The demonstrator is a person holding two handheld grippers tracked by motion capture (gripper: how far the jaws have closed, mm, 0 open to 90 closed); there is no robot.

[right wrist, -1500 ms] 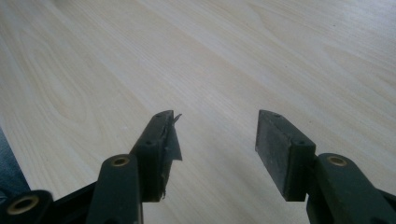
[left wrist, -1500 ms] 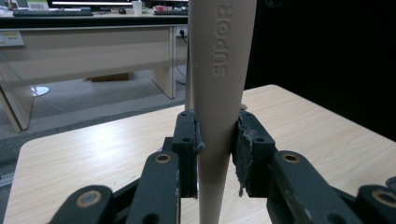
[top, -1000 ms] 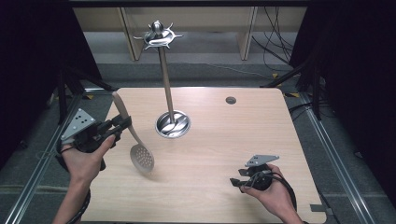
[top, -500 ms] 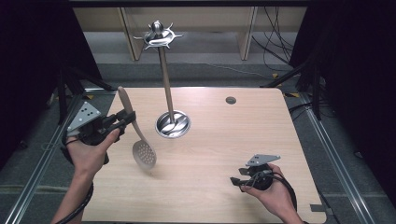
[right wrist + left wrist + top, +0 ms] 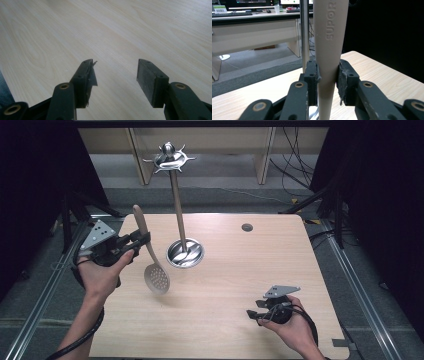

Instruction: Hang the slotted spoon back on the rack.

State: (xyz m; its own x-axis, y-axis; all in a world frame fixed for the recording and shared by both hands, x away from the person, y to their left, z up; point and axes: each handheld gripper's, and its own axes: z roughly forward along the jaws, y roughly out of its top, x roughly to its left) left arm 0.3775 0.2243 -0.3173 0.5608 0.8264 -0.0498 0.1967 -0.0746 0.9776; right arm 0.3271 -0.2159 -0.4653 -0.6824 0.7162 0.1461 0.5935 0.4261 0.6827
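Above the left side of a pale wooden table (image 5: 220,320), the left claw (image 5: 142,239) clamps the beige handle of a slotted spoon (image 5: 156,279) hanging bowl-down beside a steel utensil stand (image 5: 176,210), while the right claw (image 5: 253,309) rests empty near the table's front-right edge, its 2 jaws parted

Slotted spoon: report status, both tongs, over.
Left tongs shut on slotted spoon, held above table. Right tongs open, empty, low over table. Utensil stand close beside spoon.
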